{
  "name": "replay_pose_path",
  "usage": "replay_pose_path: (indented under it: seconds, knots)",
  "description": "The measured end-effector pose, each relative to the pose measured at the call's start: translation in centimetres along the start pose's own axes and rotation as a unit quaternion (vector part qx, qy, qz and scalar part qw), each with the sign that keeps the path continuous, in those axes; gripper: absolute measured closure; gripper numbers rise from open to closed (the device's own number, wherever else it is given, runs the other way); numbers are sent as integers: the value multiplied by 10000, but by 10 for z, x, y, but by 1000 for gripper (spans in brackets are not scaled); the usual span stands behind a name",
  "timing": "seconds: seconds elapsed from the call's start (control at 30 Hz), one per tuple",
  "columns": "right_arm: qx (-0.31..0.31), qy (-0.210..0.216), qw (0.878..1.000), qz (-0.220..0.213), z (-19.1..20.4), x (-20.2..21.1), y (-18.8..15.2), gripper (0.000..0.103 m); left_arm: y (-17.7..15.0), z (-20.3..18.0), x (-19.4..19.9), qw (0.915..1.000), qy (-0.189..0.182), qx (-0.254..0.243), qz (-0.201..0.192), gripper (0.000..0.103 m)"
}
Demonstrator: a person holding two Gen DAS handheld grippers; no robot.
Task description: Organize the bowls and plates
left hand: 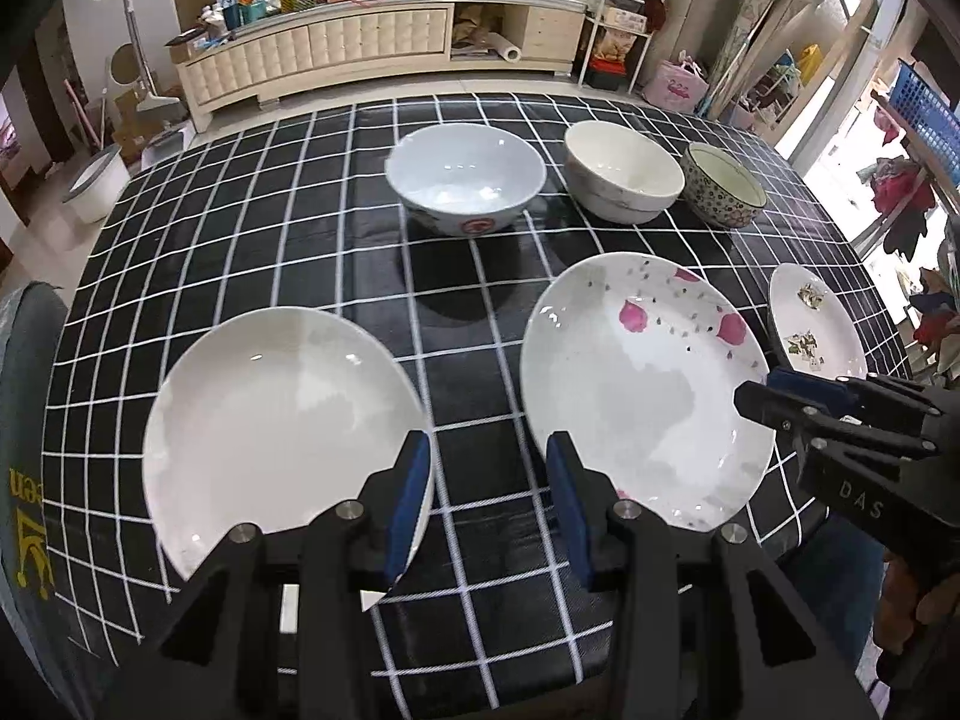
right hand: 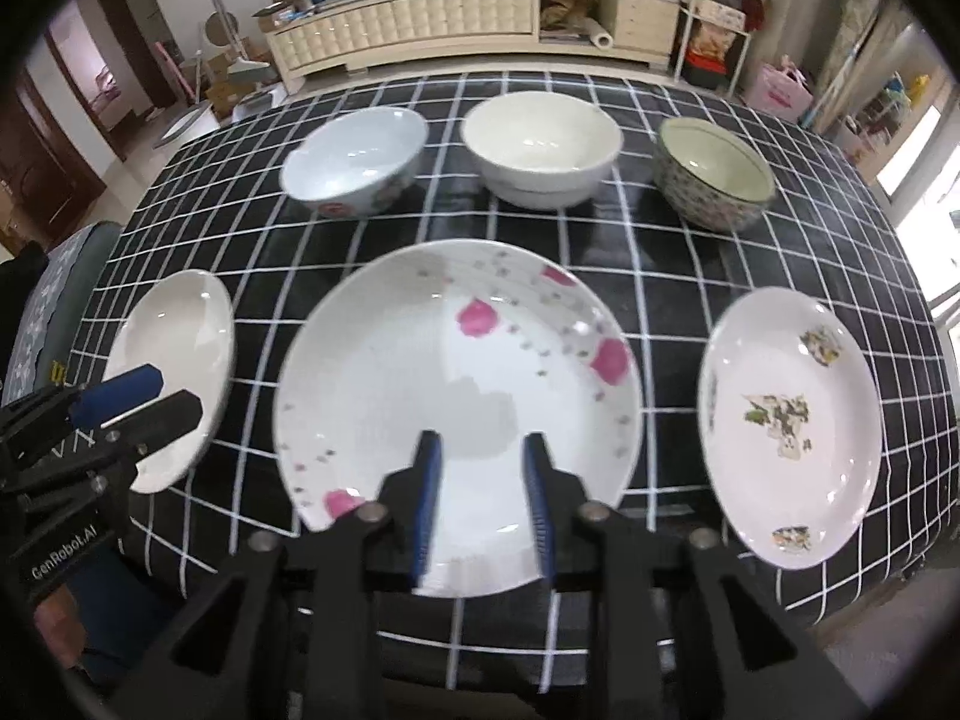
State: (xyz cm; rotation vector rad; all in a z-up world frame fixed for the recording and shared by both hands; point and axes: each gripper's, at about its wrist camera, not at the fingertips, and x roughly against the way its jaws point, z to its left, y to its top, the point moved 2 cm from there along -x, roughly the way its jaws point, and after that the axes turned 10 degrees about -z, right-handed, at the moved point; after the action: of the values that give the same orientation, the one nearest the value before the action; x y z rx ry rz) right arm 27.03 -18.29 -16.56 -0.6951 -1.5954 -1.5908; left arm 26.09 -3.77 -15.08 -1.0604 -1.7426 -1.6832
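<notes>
Three plates lie along the near side of the checked tablecloth: a plain white plate [left hand: 270, 414] [right hand: 180, 360] on the left, a pink-flowered plate [left hand: 636, 384] [right hand: 456, 372] in the middle, a small plate with leaf print [left hand: 819, 324] [right hand: 786, 420] on the right. Three bowls stand behind: pale blue [left hand: 465, 183] [right hand: 354, 159], cream [left hand: 621, 177] [right hand: 540, 144], patterned [left hand: 723, 183] [right hand: 714, 180]. My left gripper [left hand: 489, 462] is open over the gap between the white and flowered plates. My right gripper [right hand: 483, 456] is open over the flowered plate's near part, holding nothing.
The table's near edge [left hand: 480, 684] lies just under the grippers. A grey chair back [left hand: 24, 420] stands at the left. A long cluttered sideboard [left hand: 372, 42] and a wire rack [left hand: 618, 12] stand behind the table.
</notes>
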Motion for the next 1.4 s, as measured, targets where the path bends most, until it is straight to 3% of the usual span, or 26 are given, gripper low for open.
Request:
replay_pose_path:
  seconds: [0.07, 0.4, 1.1, 1.4]
  knots:
    - [-54, -44, 10000, -3, -7, -3, 0, 51, 1, -6, -6, 9999, -108, -32, 42, 65]
    - [-234, -195, 9993, 211, -38, -27, -3, 50, 0, -17, -51, 9989, -133, -42, 440, 65]
    - [-399, -86, 9979, 506, -52, -62, -9, 51, -3, -24, -94, 9964, -261, -116, 794, 65]
    - [-428, 41, 9978, 497, -57, -56, -12, 67, -4, -36, -96, 9959, -328, -339, 771, 64]
